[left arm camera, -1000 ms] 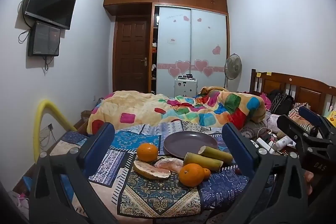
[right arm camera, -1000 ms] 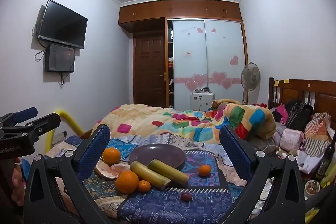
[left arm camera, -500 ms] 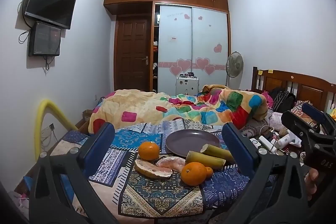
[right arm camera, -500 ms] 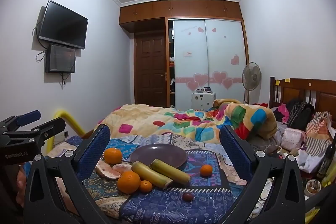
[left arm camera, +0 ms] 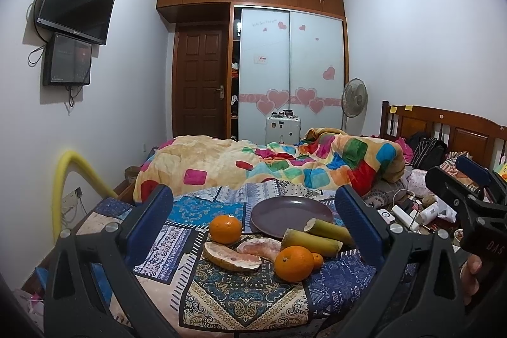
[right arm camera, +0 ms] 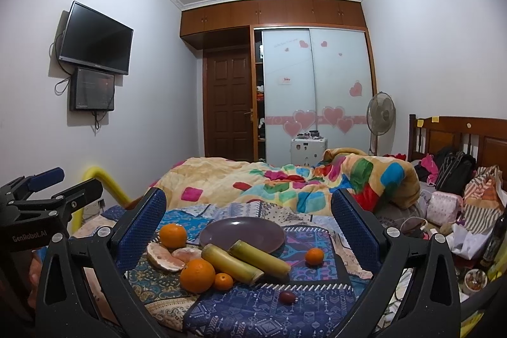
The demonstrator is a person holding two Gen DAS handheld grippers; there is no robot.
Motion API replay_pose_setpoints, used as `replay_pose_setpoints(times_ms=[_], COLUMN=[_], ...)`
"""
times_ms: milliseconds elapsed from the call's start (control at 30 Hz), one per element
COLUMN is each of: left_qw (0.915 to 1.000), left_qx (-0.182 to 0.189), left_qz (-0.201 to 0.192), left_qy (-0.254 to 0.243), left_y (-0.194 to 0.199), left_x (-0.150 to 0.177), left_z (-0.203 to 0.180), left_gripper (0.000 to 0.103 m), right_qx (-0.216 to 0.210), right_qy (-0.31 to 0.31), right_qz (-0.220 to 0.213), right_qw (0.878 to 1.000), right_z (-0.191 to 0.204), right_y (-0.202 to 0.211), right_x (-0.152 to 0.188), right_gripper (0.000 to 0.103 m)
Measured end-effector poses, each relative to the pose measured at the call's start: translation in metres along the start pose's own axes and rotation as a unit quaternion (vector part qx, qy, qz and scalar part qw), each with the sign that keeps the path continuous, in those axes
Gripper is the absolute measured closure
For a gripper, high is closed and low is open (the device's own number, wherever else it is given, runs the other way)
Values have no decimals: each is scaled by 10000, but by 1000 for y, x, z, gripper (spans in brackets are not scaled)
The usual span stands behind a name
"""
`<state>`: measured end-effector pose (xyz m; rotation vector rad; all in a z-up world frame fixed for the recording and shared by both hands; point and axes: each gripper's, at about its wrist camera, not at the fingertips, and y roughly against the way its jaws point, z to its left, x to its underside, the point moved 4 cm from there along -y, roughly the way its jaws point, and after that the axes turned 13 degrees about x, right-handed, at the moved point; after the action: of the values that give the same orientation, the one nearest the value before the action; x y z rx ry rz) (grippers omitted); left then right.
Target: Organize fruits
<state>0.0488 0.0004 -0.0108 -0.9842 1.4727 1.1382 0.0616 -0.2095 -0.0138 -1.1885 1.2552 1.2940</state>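
Observation:
An empty purple plate lies on a patterned cloth on the bed. Around it lie two large oranges, two small oranges, two pomelo pieces, two sugarcane sections and a small dark red fruit. My left gripper is open and empty, held short of the fruit. My right gripper is open and empty, also short of the fruit. Each gripper shows at the edge of the other's view.
A colourful quilt is heaped behind the plate. Bags, cables and bottles crowd the right side by the wooden headboard. A yellow foam tube arcs at the left wall. Wardrobe and door stand at the back.
Both views have shifted slightly; the fruit sits a little nearer in the frames. Nothing was taken hold of and both grippers stay open.

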Motion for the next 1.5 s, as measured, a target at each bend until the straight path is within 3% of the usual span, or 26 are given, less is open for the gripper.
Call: replay_pose_setpoints(times_ms=[1500], left_qw=[10000], left_qx=[-13], left_qz=[-93], left_qy=[-26], left_y=[0], left_x=[-4], left_z=[4], left_gripper=[0], right_qx=[-28], right_qy=[-61], right_qz=[20], right_qw=[10000], right_z=[7], right_y=[-5], right_x=[2], right_gripper=[0])
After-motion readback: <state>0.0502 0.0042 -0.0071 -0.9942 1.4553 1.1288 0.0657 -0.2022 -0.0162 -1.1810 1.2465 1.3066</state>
